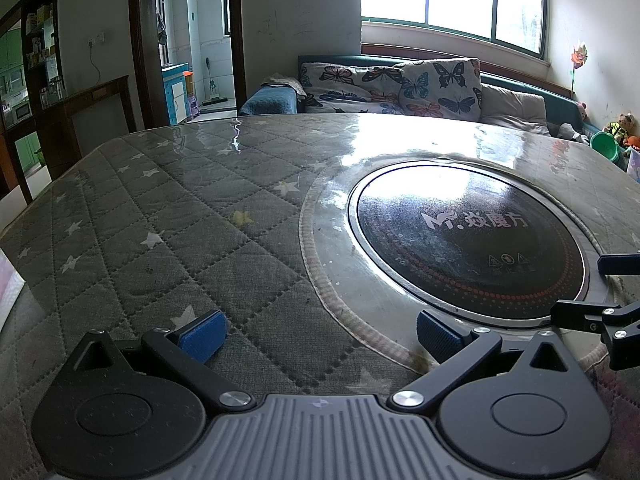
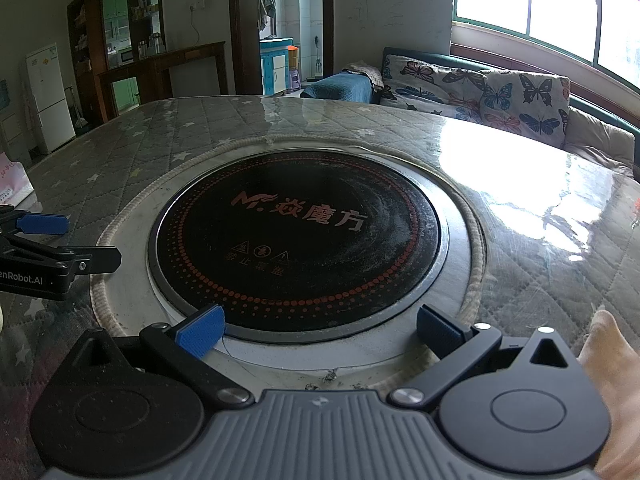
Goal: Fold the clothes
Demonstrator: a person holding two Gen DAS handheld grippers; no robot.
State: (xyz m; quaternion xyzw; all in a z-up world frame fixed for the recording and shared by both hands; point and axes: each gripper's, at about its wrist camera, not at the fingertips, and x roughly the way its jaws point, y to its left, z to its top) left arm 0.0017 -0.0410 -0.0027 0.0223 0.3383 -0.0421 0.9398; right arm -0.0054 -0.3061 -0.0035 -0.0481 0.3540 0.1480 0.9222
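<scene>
No garment shows in either view. My left gripper (image 1: 320,338) hangs open over the grey quilted star-print table cover (image 1: 168,216), with nothing between its blue pads (image 1: 204,334). My right gripper (image 2: 318,332) is open too, empty, at the near rim of a round black cooktop (image 2: 296,236) set into the table. The right gripper's fingers (image 1: 592,316) reach in at the right edge of the left wrist view. The left gripper's fingers (image 2: 44,224) appear at the left edge of the right wrist view. A hand (image 2: 612,364) holds the right gripper.
The cooktop (image 1: 468,240) sits in a pale ring under a glossy clear sheet. A sofa with butterfly cushions (image 1: 404,84) stands behind the table under a window. A white bag (image 2: 12,184) lies at the table's left edge. A fridge (image 2: 48,96) and dark shelving stand far left.
</scene>
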